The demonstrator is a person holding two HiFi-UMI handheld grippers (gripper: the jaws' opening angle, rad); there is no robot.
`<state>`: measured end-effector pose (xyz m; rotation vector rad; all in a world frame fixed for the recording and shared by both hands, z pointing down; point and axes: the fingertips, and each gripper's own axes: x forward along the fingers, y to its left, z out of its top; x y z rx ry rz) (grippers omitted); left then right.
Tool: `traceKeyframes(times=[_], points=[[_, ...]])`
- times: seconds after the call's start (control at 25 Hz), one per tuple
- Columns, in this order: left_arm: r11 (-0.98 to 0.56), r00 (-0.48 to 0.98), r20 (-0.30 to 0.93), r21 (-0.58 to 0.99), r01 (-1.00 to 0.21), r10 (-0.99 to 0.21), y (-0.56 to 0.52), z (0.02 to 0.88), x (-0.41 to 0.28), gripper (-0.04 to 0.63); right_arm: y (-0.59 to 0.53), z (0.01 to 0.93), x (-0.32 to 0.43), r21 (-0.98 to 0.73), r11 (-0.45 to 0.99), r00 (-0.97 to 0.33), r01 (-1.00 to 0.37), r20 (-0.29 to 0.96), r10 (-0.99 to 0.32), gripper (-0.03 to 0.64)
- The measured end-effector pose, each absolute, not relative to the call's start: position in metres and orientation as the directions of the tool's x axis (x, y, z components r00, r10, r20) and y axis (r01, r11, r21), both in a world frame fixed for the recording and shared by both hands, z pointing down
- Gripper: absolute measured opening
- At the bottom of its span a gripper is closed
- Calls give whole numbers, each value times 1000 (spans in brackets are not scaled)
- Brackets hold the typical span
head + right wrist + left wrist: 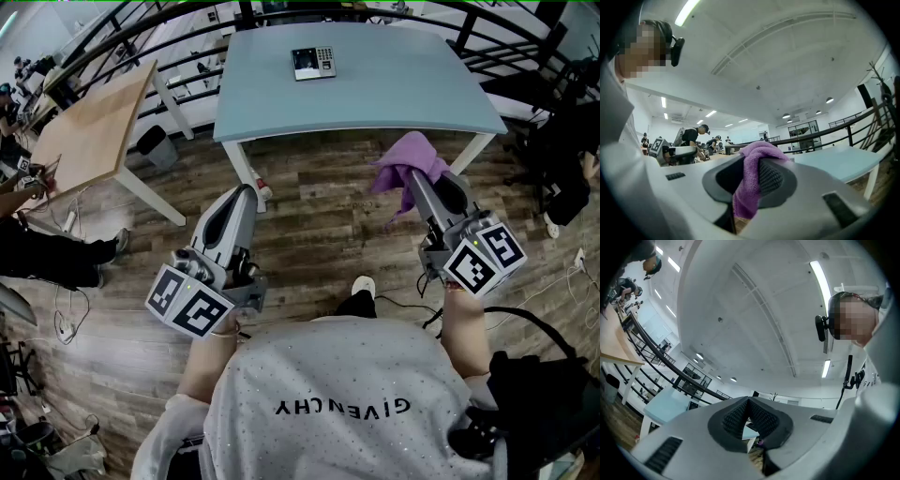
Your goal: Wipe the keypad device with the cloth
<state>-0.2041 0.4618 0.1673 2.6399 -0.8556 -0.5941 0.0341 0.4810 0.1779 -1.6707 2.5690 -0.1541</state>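
**A:** Grey printed shirt (337, 403) sits nearest, then the pale blue rectangular table (394, 94). Where is everything?

**B:** Both tools hang short of the table's near edge, forearms low, pointing toward it. The left gripper (246, 192) has its jaws pressed together, empty. The right gripper (413, 180) pinches the purple fleecy cloth (409, 157). The small dark keypad device (313, 63) lies toward the table's far edge.

**A:** Advice?

**B:** Step closer, lay the cloth flat and steady the device with the left.

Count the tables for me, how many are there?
2. A blue table straight ahead, with the keypad device on it, and a wooden table to its left. More may hide past the edges.
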Motion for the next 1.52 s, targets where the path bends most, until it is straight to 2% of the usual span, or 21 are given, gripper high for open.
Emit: traceKeyframes(times=[0.56,0.8,1.16,1.28,1.52], points=[[-794,748,-318,417,-442,-583,464,169,-207,0,476,183,20,-92,398,-400,-913,2,-917,71],[-756,707,-322,462,-463,-630,437,173,-216,-2,451,199,18,-145,397,-403,-906,12,-915,72],[-756,702,-299,375,-536,-646,336,163,-180,-1,314,192,59,-200,427,-437,-882,7,-899,71],[-717,675,-261,371,-590,-690,295,163,-165,0,265,182,74,-168,490,-496,-855,-7,-868,71],[-695,636,-290,392,-603,-716,224,161,-141,0,175,173,100,-149,532,-534,-834,-29,-845,71]])
